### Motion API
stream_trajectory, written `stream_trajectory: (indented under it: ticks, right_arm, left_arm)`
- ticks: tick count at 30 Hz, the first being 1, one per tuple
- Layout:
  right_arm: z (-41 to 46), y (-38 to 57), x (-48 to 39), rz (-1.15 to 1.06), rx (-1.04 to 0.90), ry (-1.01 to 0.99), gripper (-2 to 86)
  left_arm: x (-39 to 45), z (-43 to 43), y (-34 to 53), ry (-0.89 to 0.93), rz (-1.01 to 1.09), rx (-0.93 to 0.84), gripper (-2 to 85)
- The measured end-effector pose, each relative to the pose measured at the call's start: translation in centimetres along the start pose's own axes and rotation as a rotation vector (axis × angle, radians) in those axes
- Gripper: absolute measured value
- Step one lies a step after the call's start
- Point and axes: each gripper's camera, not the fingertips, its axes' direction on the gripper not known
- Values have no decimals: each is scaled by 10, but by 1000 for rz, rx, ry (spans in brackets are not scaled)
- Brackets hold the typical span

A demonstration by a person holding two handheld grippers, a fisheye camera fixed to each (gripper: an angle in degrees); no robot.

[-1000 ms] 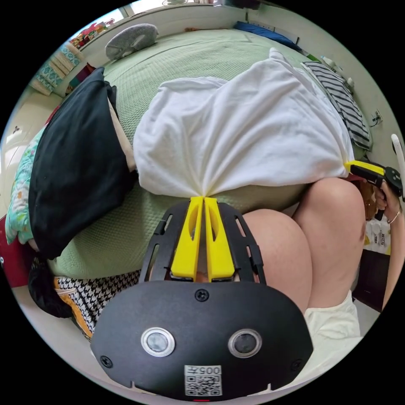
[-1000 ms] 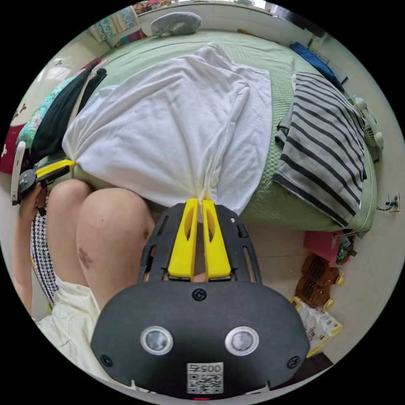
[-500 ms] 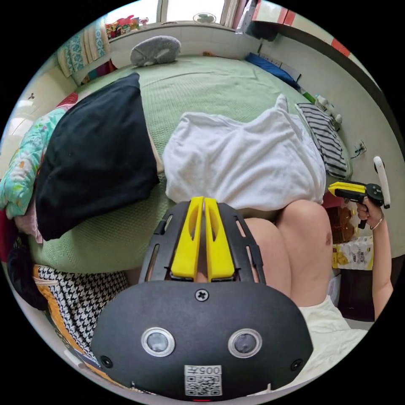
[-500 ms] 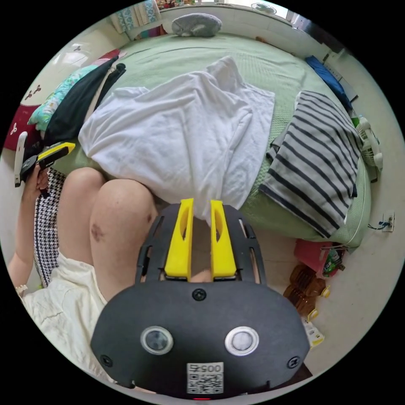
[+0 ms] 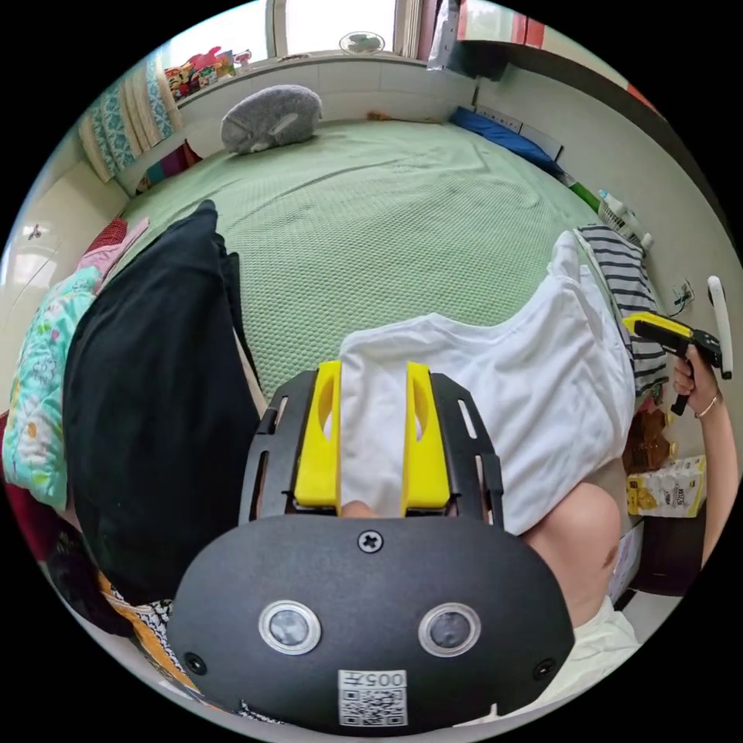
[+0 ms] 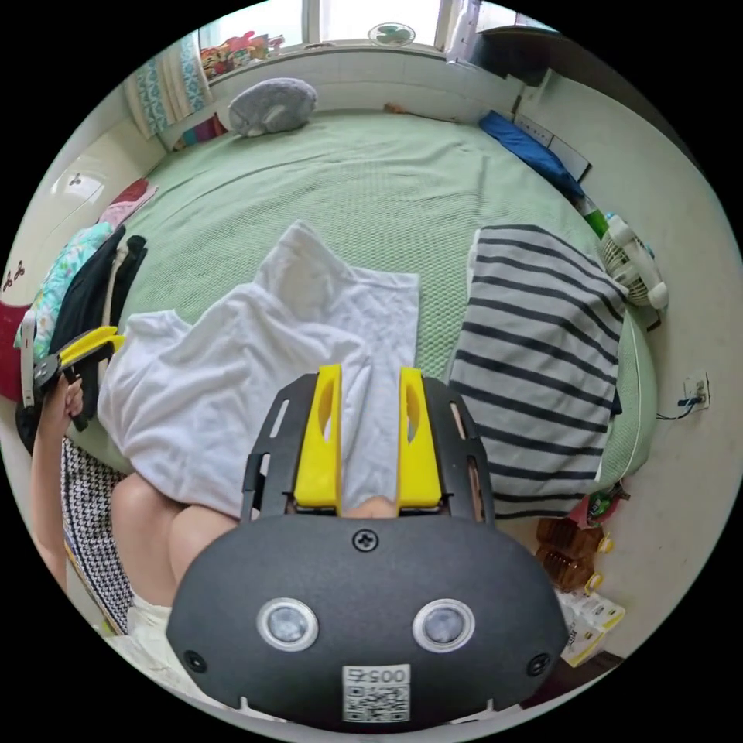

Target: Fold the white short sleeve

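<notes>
Open green bedspread (image 6: 371, 186) between black pile (image 5: 155, 402) and striped shirt (image 6: 542, 364).

green bed (image 6: 364, 186), white short sleeve (image 6: 232, 364), striped shirt (image 6: 534, 348), grey cushion (image 6: 271, 104), black garment (image 5: 155, 402)

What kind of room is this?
Most likely a bedroom. A big bed with a green cover takes up most of it, a grey pillow lies at the far end under a window, and a white shirt lies spread on the bed.
</notes>
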Motion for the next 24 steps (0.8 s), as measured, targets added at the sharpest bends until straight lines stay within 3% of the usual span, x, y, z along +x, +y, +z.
stream_trajectory:
  ticks: [6,17,24]
  right_arm:
    - [43,-32,5,84,-83,32,79]
    - [42,-25,-39,-94,-79,296,-15]
    - [-10,-18,3,143,11,261,-16]
  left_arm:
    - [-5,22,-7,-1,-9,-52,129]
    - [-16,-33,11,-60,-52,34,19]
    - [-47,-129,35,-45,-65,191,11]
